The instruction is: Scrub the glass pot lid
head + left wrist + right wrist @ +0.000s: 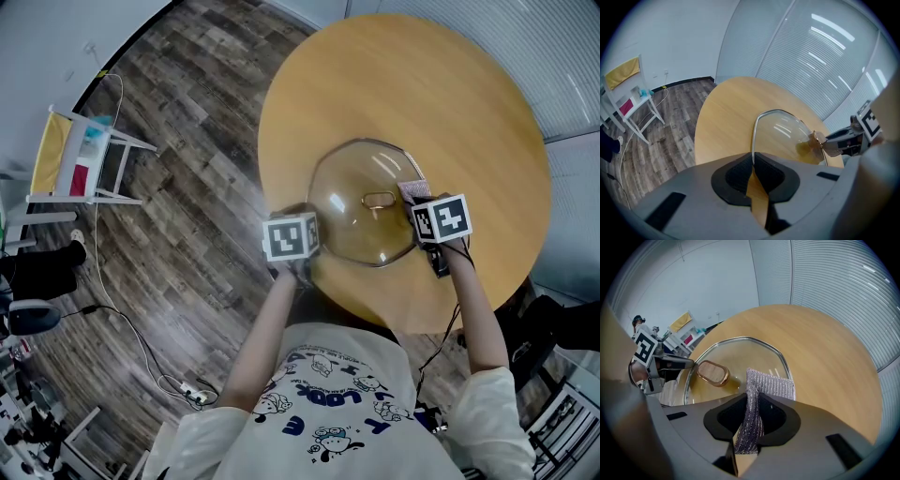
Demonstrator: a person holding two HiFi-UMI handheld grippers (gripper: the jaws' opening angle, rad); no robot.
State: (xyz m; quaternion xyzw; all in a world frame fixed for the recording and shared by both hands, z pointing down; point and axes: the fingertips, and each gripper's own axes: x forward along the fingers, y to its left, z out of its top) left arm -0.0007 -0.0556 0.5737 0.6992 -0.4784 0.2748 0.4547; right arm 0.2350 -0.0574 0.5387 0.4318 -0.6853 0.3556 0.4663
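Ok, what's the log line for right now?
left gripper: shut on glass lid | right gripper: shut on scrub pad | scrub pad at lid edge

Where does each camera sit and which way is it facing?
Head view: on the person's head, facing down at the glass pot lid on the round table; forearms, left gripper, right gripper show.
Left gripper view: on the left gripper, jaws shut on the lid's rim, facing the right gripper.
Right gripper view: on the right gripper, jaws shut on the scrubbing cloth, facing the left gripper.
All share the lid.
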